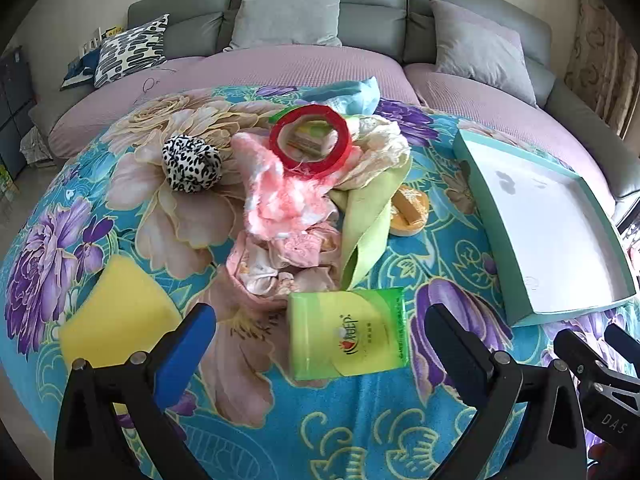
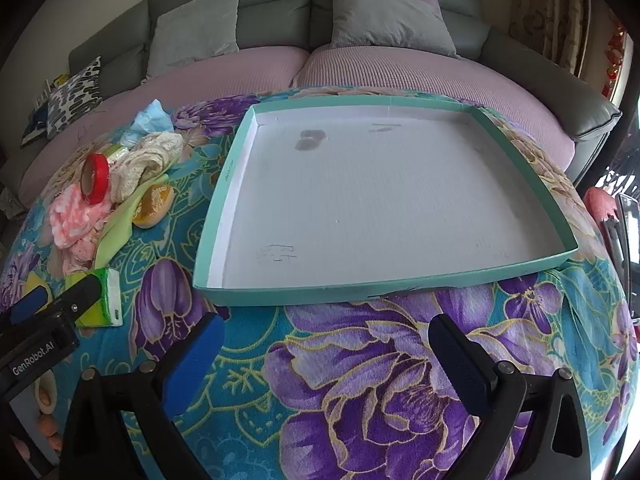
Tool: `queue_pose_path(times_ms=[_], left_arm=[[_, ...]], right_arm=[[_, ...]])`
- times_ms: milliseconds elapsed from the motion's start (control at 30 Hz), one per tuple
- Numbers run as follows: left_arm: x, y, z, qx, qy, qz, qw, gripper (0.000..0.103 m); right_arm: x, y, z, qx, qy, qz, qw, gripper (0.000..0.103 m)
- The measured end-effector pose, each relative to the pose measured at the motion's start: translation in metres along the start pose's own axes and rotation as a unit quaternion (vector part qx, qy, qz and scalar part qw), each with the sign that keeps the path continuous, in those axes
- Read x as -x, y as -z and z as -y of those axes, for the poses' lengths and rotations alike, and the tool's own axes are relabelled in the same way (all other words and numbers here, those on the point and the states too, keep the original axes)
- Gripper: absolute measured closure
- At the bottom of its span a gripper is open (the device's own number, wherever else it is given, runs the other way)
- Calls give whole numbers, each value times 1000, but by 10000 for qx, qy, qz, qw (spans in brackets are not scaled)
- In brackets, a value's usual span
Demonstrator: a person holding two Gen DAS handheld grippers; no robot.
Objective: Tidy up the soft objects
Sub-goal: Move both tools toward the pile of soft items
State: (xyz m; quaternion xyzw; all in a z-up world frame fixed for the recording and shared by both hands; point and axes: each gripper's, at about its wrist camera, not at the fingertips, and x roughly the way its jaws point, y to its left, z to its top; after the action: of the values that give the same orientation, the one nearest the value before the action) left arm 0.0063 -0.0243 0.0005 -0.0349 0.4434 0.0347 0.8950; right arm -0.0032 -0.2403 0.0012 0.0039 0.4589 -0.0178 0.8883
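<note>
1. The table wears a bright flowered cloth and carries everything; a grey sofa stands behind it at twelve o'clock.
2. The shallow teal tray, white inside, lies empty on the table. In the right wrist view it fills the middle; in the left wrist view it sits at three o'clock. It looks like the place meant for the soft things.
3. The heap of soft things, pink fluffy cloth, cream lace and a green strip, lies at the centre of the left wrist view, at nine o'clock from the tray and apart from it. Nothing has been sorted yet, I judge.
4. A yellow sponge lies at eight o'clock in the left wrist view, apart from the heap.
5. A green tissue pack lies just ahead of the left gripper, probably the easiest first pick.
6. A red tape ring leans on top of the heap; a spotted scrunchie lies at nine o'clock from it.
7. The left gripper's fingers are spread wide and hold nothing. The right gripper hangs before the tray, likewise spread and bare.
</note>
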Motion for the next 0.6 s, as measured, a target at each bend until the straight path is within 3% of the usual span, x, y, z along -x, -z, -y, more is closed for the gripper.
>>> queue_pose_path(times_ms=[200,600], left_arm=[[0,2,-4,-85,-205,71,9997,0],[-4,2,-13,-152,-49,-87,9998,0]], right_arm=[[-3,-3,0,-24,41,-79,10000,0],[0,-4,-3,113,149,-82,9998,0]])
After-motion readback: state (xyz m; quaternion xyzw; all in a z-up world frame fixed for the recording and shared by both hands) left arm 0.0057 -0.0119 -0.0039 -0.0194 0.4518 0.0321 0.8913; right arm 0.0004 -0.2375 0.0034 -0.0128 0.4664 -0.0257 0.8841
